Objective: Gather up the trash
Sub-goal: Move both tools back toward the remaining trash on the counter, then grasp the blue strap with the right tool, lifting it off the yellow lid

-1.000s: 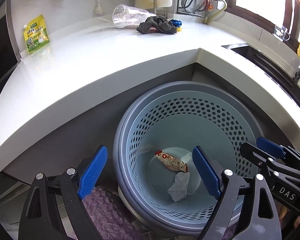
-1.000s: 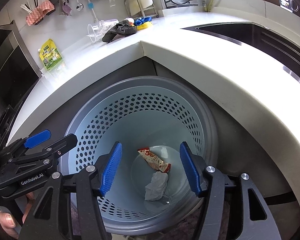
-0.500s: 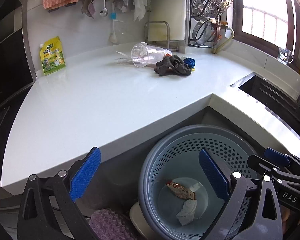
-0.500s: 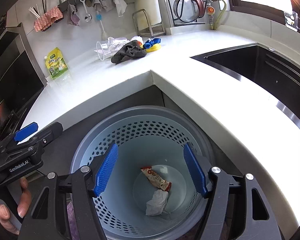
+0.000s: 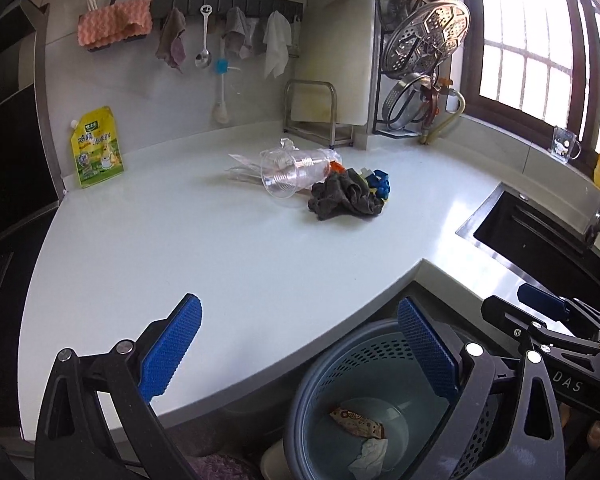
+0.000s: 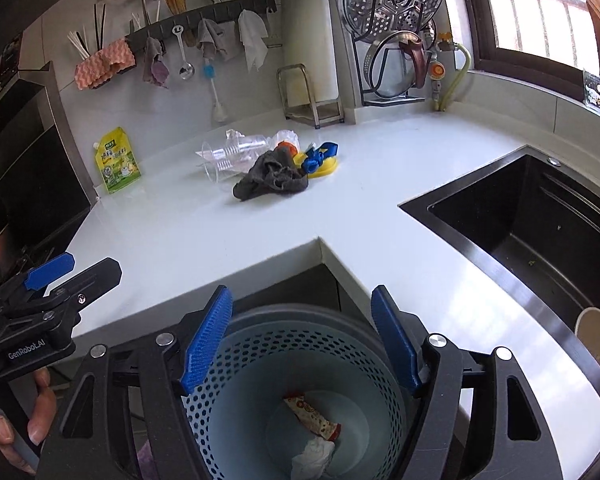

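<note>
A blue perforated trash basket [image 5: 328, 376] [image 6: 340, 354] stands on the floor under the counter corner. Inside lie a red snack wrapper [image 5: 356, 422] [image 6: 312, 416] and a crumpled white tissue [image 5: 370, 454] [image 6: 314, 454]. On the white counter [image 5: 188, 248] far ahead lie clear plastic cups [image 5: 292, 172] [image 6: 232, 154], a dark rag [image 5: 346, 198] [image 6: 272, 178] and blue and yellow bits [image 5: 380, 184] [image 6: 320, 158]. My left gripper [image 5: 300, 318] is open and empty above the counter edge. My right gripper [image 6: 302, 308] hangs over the basket, its jaws opening, nothing between them.
A black sink [image 6: 532, 224] is set into the counter at the right. A green-yellow pouch [image 5: 96, 148] leans on the back wall. Cloths and utensils hang on a wall rail [image 5: 228, 4]. A rack with steamer and lids [image 5: 424, 48] stands at the back right.
Both grippers have risen and tilted up, so the counter top now fills the views and the basket sank low. The right jaws have spread wider. The wrapper and tissue stay in the basket.
</note>
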Motion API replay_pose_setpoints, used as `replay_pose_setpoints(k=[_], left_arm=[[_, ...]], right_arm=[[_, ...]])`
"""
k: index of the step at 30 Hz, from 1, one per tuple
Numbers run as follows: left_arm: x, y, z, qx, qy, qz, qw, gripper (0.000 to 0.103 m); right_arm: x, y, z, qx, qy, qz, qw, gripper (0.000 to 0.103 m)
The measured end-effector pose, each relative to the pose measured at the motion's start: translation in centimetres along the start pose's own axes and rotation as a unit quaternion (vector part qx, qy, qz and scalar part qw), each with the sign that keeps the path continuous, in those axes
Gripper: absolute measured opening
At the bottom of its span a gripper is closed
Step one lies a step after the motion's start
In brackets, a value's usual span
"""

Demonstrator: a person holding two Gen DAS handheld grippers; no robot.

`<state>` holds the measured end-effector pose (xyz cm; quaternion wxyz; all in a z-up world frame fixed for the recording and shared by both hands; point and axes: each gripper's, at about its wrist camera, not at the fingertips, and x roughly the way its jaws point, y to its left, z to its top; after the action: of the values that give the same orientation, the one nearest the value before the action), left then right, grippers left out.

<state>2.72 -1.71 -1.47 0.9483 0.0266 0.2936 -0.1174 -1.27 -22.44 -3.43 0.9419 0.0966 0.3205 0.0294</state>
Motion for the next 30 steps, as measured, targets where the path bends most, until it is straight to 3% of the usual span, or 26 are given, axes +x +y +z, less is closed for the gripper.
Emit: replay_pose_setpoints(k=[13, 30], left_arm=[[4.9, 1.2, 5.1, -0.013, -0.001, 0.025, 0.9996, 0.097], [12.8, 2.6, 9.0, -0.032, 0.029, 0.051, 0.9977, 0.097]], right_arm=[[4.6, -1.3, 7.3, 0.003, -0.014, 0.01, 1.0, 0.07], [16.6, -3.0, 13.4, 0.021, 0.057, 0.013, 0.998, 0.07]])
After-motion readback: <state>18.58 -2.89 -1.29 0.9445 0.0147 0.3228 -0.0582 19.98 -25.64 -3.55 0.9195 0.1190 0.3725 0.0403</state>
